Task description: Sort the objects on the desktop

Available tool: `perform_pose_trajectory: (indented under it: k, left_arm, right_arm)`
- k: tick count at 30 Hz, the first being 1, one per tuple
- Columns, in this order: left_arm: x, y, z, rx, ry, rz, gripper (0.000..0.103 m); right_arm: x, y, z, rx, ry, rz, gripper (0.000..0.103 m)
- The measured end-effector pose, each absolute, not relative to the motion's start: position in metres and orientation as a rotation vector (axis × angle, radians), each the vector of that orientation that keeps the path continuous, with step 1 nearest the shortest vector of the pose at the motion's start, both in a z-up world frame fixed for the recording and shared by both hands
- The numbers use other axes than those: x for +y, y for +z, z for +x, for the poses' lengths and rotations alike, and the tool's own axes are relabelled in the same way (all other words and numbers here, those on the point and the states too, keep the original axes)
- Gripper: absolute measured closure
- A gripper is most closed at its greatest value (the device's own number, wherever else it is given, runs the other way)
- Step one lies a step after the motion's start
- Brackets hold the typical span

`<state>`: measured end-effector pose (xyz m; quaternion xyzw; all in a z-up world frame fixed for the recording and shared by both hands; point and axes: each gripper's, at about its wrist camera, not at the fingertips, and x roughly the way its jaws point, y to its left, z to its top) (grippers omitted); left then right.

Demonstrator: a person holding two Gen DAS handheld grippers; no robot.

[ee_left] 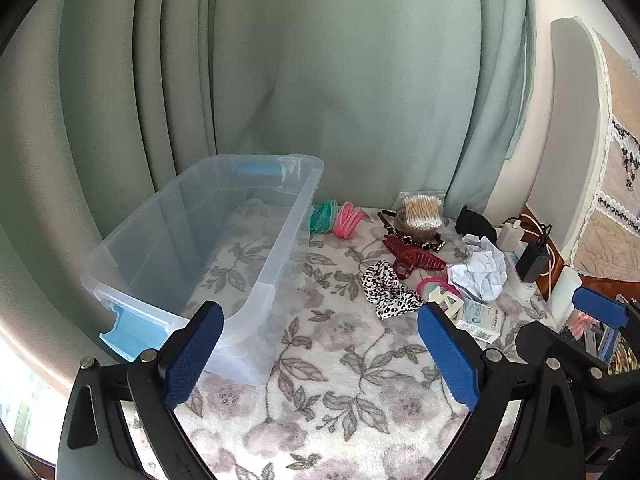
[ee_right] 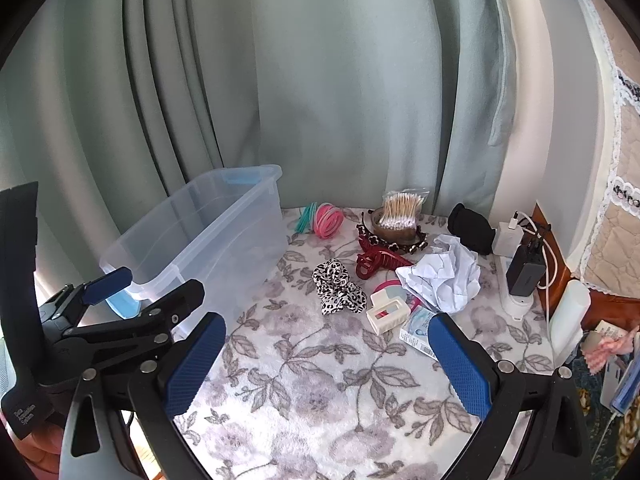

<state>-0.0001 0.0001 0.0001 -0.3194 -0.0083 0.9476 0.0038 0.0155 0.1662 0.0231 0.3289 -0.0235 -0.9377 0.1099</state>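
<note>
- On the floral tablecloth (ee_left: 320,412), against a grey-green curtain (ee_left: 320,80), stands a clear plastic bin (ee_left: 168,256) (nothing in it).
- Right of the bin lie the things to sort: teal hair ties (ee_left: 323,216), pink hair ties (ee_left: 349,220), a red claw clip (ee_left: 416,258), a leopard scrunchie (ee_left: 386,290), crumpled paper (ee_left: 486,270) and bagged cotton swabs (ee_left: 423,212).
- Left gripper (ee_left: 320,344) hovers with its jaws wide apart, nothing between them.
- Right gripper (ee_right: 327,360) likewise gapes empty.
- Only the right wrist view shows the cream claw clip (ee_right: 387,310) whole.
</note>
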Motion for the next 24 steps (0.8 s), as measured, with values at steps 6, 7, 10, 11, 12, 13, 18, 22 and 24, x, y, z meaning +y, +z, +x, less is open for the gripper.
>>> perform_pose_trajectory:
  k: [6, 7, 10, 11, 12, 13, 18, 22, 24]
  left_arm:
    - [-0.0025, 0.0041, -0.0050, -0.063, 2.953, -1.008, 0.005]
    - [-0.0008, 0.0039, -0.0043, -0.046, 2.962, -0.995, 0.005]
    - [-0.0006, 0.0034, -0.0062, -0.036, 2.964, -1.004, 0.005]
    - [0.0000, 0.0034, -0.0057, -0.030, 2.970, -1.007, 0.005]
    - [0.0007, 0.0034, -0.0052, -0.023, 2.976, -1.009, 0.005]
    - [0.0011, 0.0033, -0.0048, -0.019, 2.980, -1.011, 0.005]
    - [-0.0002, 0.0038, -0.0027, -0.014, 2.992, -1.005, 0.005]
    - [-0.0020, 0.0050, -0.0023, -0.013, 2.996, -1.003, 0.005]
    - [-0.0020, 0.0047, -0.0025, -0.009, 2.997, -1.007, 0.005]
  right_arm:
    - [0.1647, 0.0230, 0.0175, -0.080, -2.762, 0.945, 0.000]
    - [0.1645, 0.0229, 0.0178, -0.082, -2.763, 0.942, 0.000]
    - [0.1661, 0.0227, 0.0151, -0.095, -2.763, 0.955, 0.000]
    - [0.1662, 0.0224, 0.0148, -0.095, -2.760, 0.958, 0.000]
    - [0.1662, 0.0222, 0.0145, -0.095, -2.758, 0.961, 0.000]
    - [0.1663, 0.0219, 0.0142, -0.095, -2.756, 0.964, 0.000]
    - [0.1665, 0.0206, 0.0126, -0.096, -2.745, 0.978, 0.000]
    - [0.1636, 0.0215, 0.0155, -0.104, -2.738, 0.962, 0.000]
    - [0.1621, 0.0226, 0.0166, -0.108, -2.736, 0.953, 0.000]
